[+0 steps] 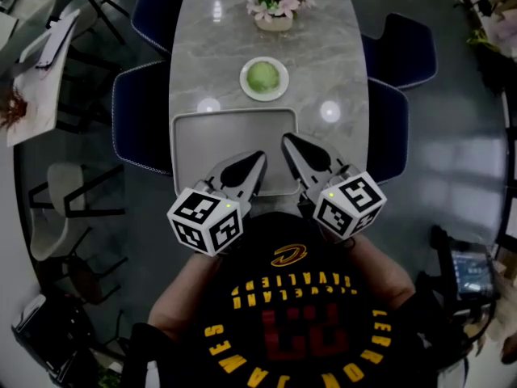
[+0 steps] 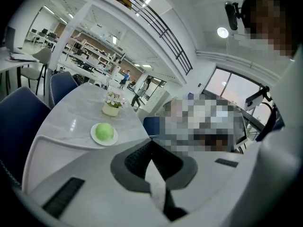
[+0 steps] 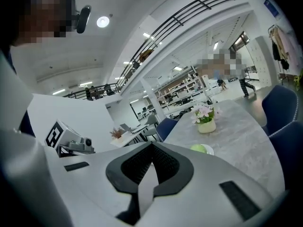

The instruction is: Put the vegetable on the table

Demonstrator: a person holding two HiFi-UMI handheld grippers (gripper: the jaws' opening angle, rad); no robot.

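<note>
A round green vegetable [image 1: 263, 78] lies on a small white plate [image 1: 245, 92] in the middle of the grey marble table [image 1: 218, 47]. Nearer to me a grey tray [image 1: 210, 144] lies on the table's end. Both grippers hover over the tray's near edge, a hand's length short of the plate. My left gripper [image 1: 260, 157] is shut and holds nothing, and my right gripper [image 1: 286, 141] is also shut with nothing in it. The left gripper view shows the vegetable [image 2: 104, 131] ahead and to the left of its jaws; the right gripper view shows the vegetable [image 3: 200, 148] just past its jaws, to the right.
A pot of pink flowers [image 1: 275, 8] stands beyond the plate at the table's far end. Dark blue chairs flank the table on the left [image 1: 137, 115] and the right [image 1: 397, 55]. Other chairs and a side table stand further left.
</note>
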